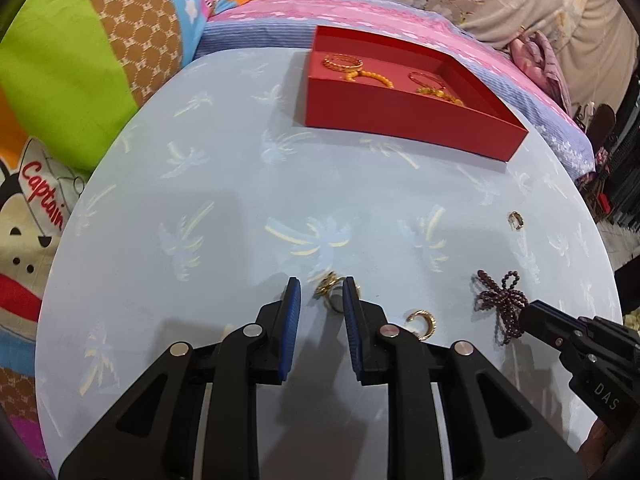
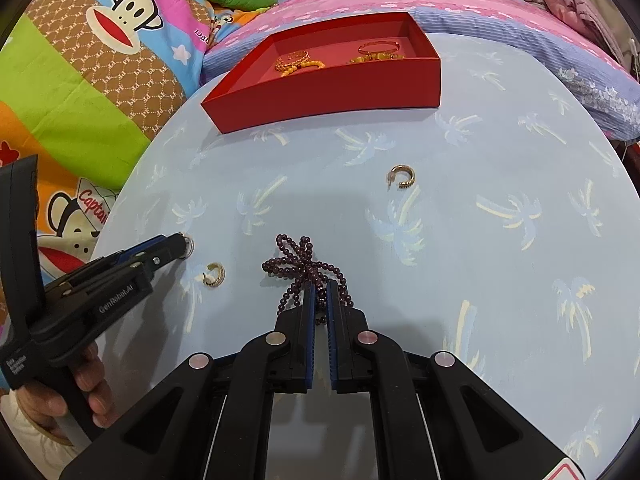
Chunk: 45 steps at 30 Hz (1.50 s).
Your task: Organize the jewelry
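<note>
A red tray point(image 1: 400, 120) point(image 2: 320, 92) at the table's far side holds gold bangles point(image 1: 344, 62) and orange beads. My left gripper point(image 1: 322, 286) is open on the table with a gold ring point(image 1: 328, 286) between its fingertips. A gold hoop earring point(image 1: 422, 322) point(image 2: 216, 274) lies just right of it. My right gripper point(image 2: 319, 288) is shut on the dark purple bead necklace point(image 2: 304, 264) point(image 1: 498, 298), which rests on the table. Another gold hoop earring point(image 2: 402, 176) point(image 1: 516, 220) lies farther out.
The round table point(image 1: 240, 200) has a light blue palm-print cover. Colourful cartoon bedding point(image 2: 80, 80) lies to the left, and a pink and purple blanket point(image 2: 480, 0) lies behind the tray. A hand point(image 2: 92, 392) holds the left gripper.
</note>
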Tool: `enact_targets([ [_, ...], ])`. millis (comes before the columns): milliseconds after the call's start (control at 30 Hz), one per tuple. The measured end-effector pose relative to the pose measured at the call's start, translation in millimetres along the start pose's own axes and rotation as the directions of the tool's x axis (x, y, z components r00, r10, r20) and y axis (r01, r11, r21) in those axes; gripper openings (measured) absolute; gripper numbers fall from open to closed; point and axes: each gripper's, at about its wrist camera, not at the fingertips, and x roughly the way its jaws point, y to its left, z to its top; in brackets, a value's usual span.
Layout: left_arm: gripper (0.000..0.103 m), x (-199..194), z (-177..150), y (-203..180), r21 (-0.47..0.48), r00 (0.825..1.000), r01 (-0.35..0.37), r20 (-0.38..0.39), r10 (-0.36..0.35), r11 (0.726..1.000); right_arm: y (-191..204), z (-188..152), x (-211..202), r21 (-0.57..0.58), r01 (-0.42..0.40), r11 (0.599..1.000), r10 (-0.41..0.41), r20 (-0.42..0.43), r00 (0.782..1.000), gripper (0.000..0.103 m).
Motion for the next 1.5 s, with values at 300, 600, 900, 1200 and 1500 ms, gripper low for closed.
enact_targets([
  [300, 0.045, -10, -1, 10, -0.089, 1.000, 0.016, 0.002, -0.015, 0.996, 0, 1, 0, 0.004, -0.006, 1.000, 0.006, -0.004, 1.000, 0.005],
  [600, 0.039, 5, 6, -2, -0.053, 1.000, -0.028, 0.006, 0.029, 0.998, -1, 2, 2, 0.009, -0.009, 1.000, 0.009, -0.006, 1.000, 0.005],
  [900, 0.036, -3, 1, 17, -0.056, 0.999, -0.054, -0.007, 0.053, 0.997, -1, 2, 3, 0.013, -0.012, 1.000, 0.012, -0.007, 1.000, 0.005],
  [1200, 0.036, -4, -5, 7, -0.052, 0.999, -0.036, -0.011, 0.036, 0.998, 0, 0, 2, 0.007, -0.012, 1.000, 0.012, -0.009, 1.000, 0.005],
  [1500, 0.019, -5, -7, 7, -0.035, 1.000, -0.011, -0.008, 0.011, 0.999, 2, 1, 1, 0.005, -0.015, 1.000, 0.015, -0.007, 1.000, 0.005],
])
